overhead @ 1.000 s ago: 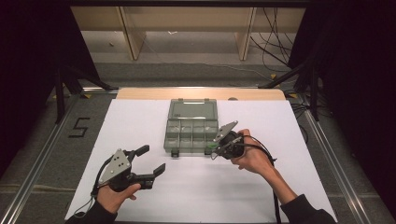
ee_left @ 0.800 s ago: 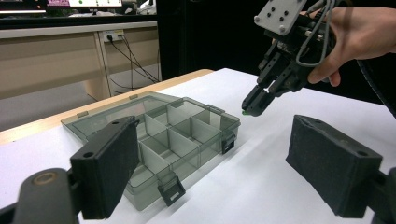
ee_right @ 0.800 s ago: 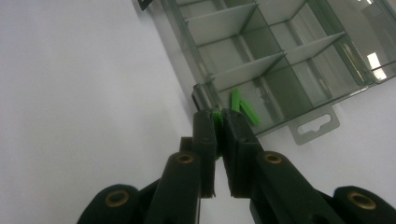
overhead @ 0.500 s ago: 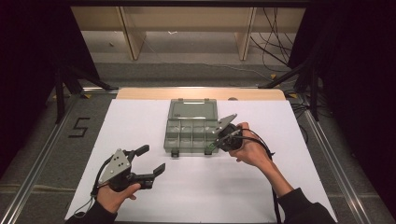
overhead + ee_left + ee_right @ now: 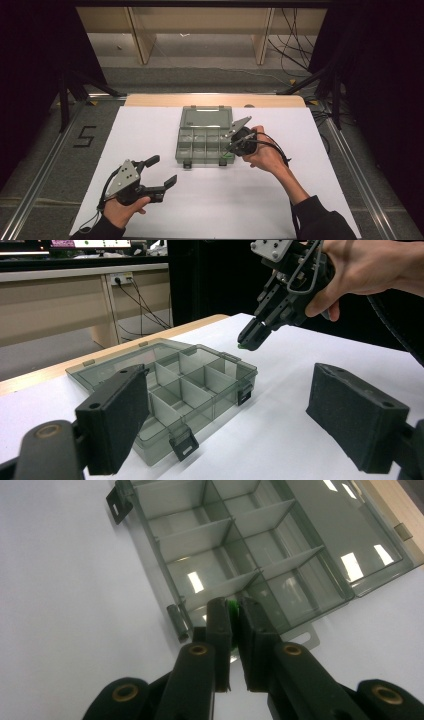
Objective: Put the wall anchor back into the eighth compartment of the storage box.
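My right gripper (image 5: 231,148) sits just right of centre in the high view, its jaws nearly closed and pinching a small green piece (image 5: 231,605); in the right gripper view that green bit peeks out between the two jaw tips, and in the left gripper view it shows as a green speck (image 5: 241,346) at the tip of the gripper in the upper middle of the frame; I cannot tell what the piece is. The right gripper hangs over the near right corner of the box (image 5: 204,135), above its rim and not touching it as far as I can see.

My left gripper (image 5: 160,171) is in the lower left of the high view, jaws spread wide and holding nothing, over the white sheet (image 5: 150,130) and well apart from the box.

The box is a clear grey plastic organiser in the middle of the frame, lid (image 5: 206,116) folded open and flat toward the top of the frame; its compartments (image 5: 200,382) look empty, two latches (image 5: 183,444) hanging on the near side.
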Demonstrator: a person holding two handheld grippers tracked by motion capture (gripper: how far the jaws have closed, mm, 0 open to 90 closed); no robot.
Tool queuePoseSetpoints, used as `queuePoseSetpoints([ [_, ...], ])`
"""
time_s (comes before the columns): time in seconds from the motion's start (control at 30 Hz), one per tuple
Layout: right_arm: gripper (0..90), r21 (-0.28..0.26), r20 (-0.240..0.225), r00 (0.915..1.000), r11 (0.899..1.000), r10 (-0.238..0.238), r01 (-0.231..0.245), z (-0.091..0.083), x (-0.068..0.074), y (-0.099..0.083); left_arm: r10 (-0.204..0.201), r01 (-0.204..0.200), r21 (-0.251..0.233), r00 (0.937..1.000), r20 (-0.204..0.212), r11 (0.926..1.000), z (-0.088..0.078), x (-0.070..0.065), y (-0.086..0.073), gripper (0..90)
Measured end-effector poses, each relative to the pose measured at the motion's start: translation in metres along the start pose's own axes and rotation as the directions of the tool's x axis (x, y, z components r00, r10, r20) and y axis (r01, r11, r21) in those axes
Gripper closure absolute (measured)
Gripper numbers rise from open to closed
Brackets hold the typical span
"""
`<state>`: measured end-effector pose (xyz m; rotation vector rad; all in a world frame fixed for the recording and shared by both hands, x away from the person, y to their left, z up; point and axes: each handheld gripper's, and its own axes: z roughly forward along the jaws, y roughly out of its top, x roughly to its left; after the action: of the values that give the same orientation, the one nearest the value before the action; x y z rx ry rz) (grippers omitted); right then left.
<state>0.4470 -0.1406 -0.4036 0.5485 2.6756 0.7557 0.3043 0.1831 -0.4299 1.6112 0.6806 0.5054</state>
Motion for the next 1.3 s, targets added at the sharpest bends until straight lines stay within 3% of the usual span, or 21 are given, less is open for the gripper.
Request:
queuePoseSetpoints([
  [0.43, 84.5, -0.008, 0.007, 1.0000, 1.000, 0.007, -0.006, 0.006, -0.009, 0.004, 0.000, 0.000, -0.002, 1.0000, 0.002, 1.0000, 0.000, 0.000, 0.000, 16.0],
  [1.3, 84.3, 0.034, 0.003, 0.9997, 0.999, 0.026, -0.026, 0.031, -0.015, 0.005, 0.002, -0.002, 0.010, 1.0000, -0.004, 1.0000, -0.001, 0.000, 0.000, 16.0],
])
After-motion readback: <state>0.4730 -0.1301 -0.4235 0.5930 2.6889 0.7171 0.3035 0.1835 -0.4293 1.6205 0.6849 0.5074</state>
